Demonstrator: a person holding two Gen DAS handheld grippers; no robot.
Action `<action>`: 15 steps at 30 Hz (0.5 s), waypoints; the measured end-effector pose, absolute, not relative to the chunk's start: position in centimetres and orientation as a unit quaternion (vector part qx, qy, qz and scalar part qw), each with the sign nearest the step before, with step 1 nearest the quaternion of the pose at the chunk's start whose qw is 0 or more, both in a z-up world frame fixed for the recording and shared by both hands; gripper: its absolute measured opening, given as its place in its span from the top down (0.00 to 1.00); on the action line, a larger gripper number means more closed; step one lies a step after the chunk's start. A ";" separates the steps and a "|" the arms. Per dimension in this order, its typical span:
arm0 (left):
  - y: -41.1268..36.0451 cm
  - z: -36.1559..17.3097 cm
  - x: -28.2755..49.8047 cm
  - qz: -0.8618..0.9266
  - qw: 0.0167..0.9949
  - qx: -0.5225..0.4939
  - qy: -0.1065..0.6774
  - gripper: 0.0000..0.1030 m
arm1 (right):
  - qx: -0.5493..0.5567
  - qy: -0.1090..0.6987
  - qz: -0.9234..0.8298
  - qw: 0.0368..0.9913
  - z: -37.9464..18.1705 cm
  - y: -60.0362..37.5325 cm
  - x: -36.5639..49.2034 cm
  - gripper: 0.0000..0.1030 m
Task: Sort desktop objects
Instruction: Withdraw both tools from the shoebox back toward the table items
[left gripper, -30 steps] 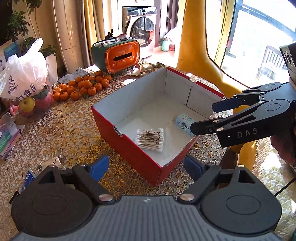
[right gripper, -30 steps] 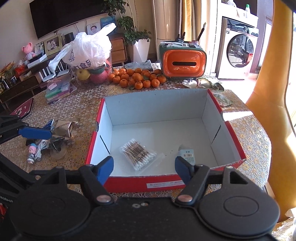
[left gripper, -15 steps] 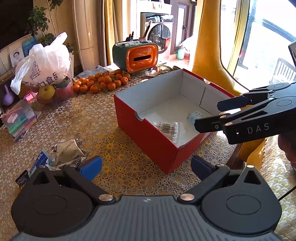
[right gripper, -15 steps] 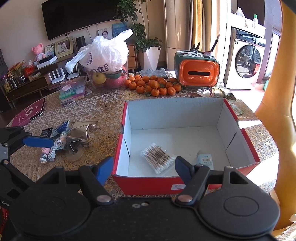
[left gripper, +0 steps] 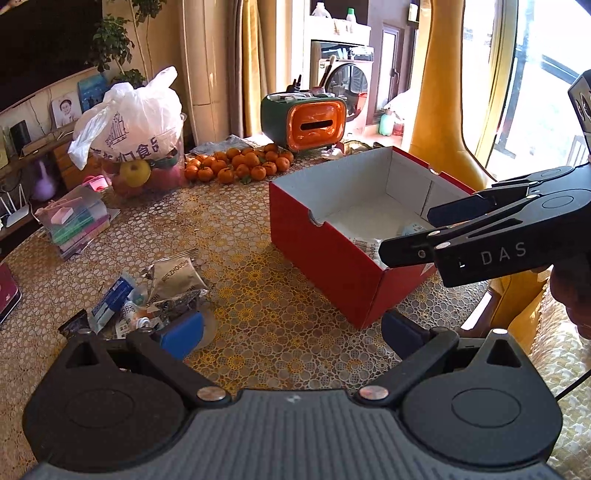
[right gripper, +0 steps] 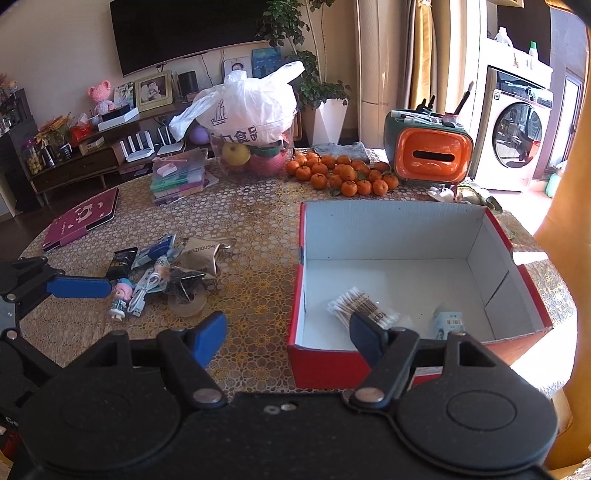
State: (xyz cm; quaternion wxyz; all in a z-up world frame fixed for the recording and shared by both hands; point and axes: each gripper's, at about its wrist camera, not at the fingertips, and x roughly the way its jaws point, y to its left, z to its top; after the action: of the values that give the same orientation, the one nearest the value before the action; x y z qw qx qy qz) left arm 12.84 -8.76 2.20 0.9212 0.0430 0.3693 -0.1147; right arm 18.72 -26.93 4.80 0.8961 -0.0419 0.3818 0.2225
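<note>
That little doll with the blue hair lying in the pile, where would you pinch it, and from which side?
Probably across its middle, coming from above. The doll lies flat on the table, so its narrow body gives the pads two opposite sides, while the round head could slip. The white cable lies close on its right, so the finger on that side needs care.

We are in a home living room: far ahead of our right gripper (right gripper: 288,338) hang a wall-mounted black television (right gripper: 184,31), framed family photos (right gripper: 153,90) and a front-loading white washing machine (right gripper: 517,129).
</note>
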 end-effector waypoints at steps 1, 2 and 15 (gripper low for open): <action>-8.4 2.1 12.6 -0.111 0.922 0.040 0.369 0.00 | -0.044 0.381 0.226 0.896 4.8 -26.6 18.6 0.29; -8.0 2.0 12.4 -0.108 0.922 0.036 0.370 0.00 | -0.046 0.380 0.227 0.895 4.8 -26.3 18.5 0.29; -2.5 0.4 9.5 -0.032 0.931 -0.003 0.364 0.00 | -0.058 0.392 0.262 0.880 3.1 -21.7 18.0 0.29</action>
State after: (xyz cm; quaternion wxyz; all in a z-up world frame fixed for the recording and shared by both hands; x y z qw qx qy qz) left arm 9.55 -2.52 0.36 0.9309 -0.0027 0.3639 -0.0320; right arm 17.96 -21.72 3.07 0.8798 -0.0580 0.3923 0.2622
